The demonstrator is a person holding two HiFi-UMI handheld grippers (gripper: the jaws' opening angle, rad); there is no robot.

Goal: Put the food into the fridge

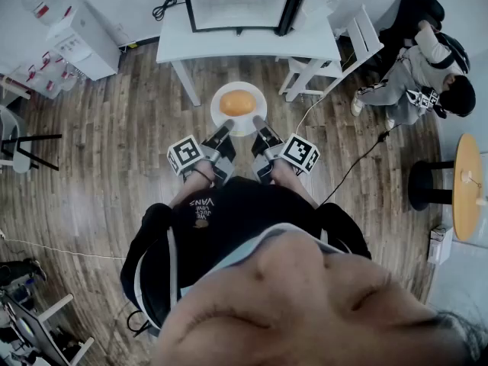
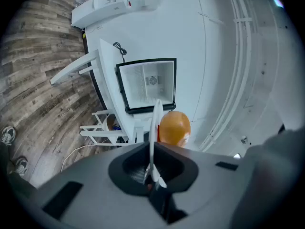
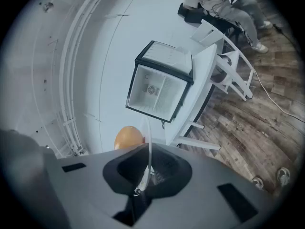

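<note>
Left gripper (image 1: 226, 130) and right gripper (image 1: 260, 126), jaws pinching the plate (image 1: 239, 87) rim, short of the fridge (image 1: 236, 2); hold level lest the food (image 1: 237, 103) roll.

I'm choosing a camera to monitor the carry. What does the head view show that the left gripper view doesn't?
Head view only: the left claw and right claw together, both gripping the near rim of the plate, and a seated person. Left gripper view only: the fan on the back wall of the fridge. Both: the plate, the orange food, the open fridge on the white table.
</note>
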